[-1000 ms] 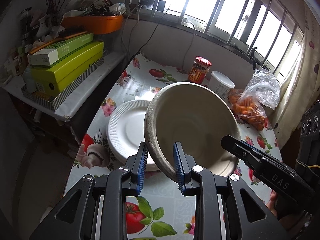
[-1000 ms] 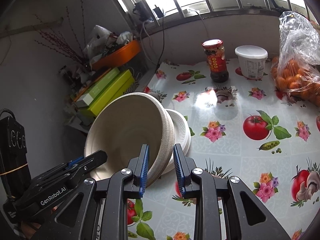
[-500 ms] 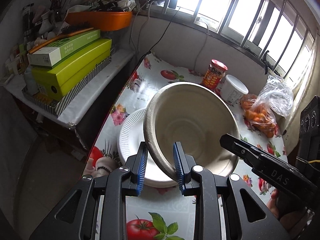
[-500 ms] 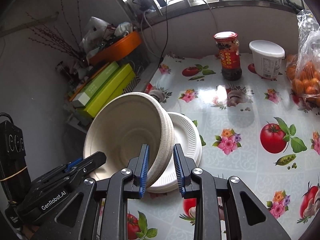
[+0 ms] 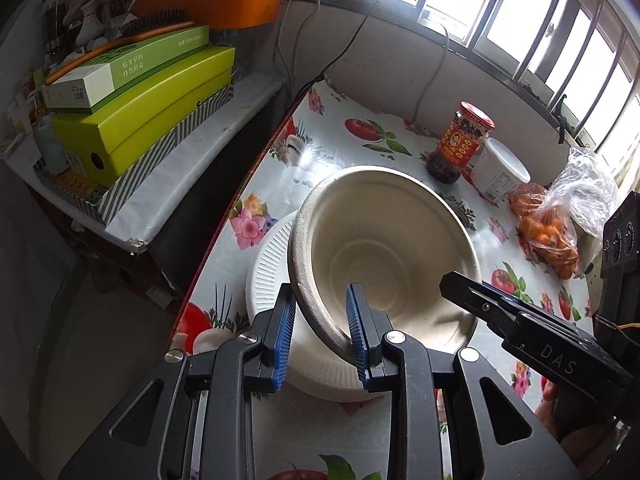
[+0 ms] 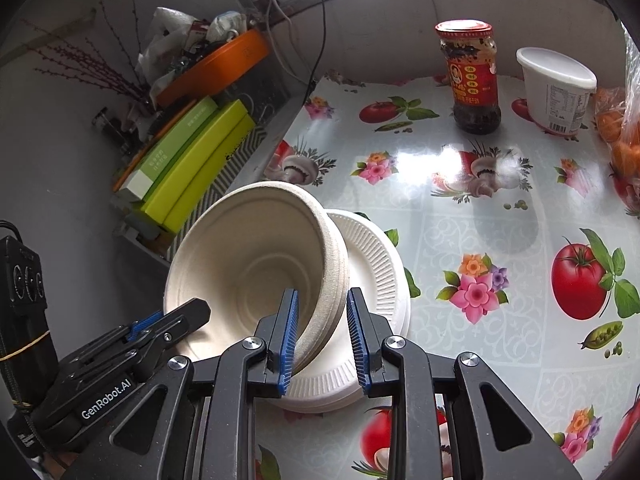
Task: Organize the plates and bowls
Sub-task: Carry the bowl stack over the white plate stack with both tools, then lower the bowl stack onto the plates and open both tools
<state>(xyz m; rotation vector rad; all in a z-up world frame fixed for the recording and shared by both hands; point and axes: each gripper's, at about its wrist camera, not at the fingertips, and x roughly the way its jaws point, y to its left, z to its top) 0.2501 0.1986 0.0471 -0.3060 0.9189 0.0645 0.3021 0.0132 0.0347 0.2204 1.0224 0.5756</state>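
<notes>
The bowl [image 5: 384,248] looks like matt, slightly rough paper pulp. Under it, the plate [image 6: 376,264] is white and ribbed (foam, perhaps). The tablecloth [image 6: 480,208] is glossy; the jar [image 6: 474,80], upper right, shiny glass.

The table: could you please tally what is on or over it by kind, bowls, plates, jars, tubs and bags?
Bowl stacks: 1, held over the plates; bowls in it cannot be counted
Plate stacks: 1; plates in it cannot be counted
Jars: 1
Tubs: 1
Bags: 1
Total: 5
</notes>
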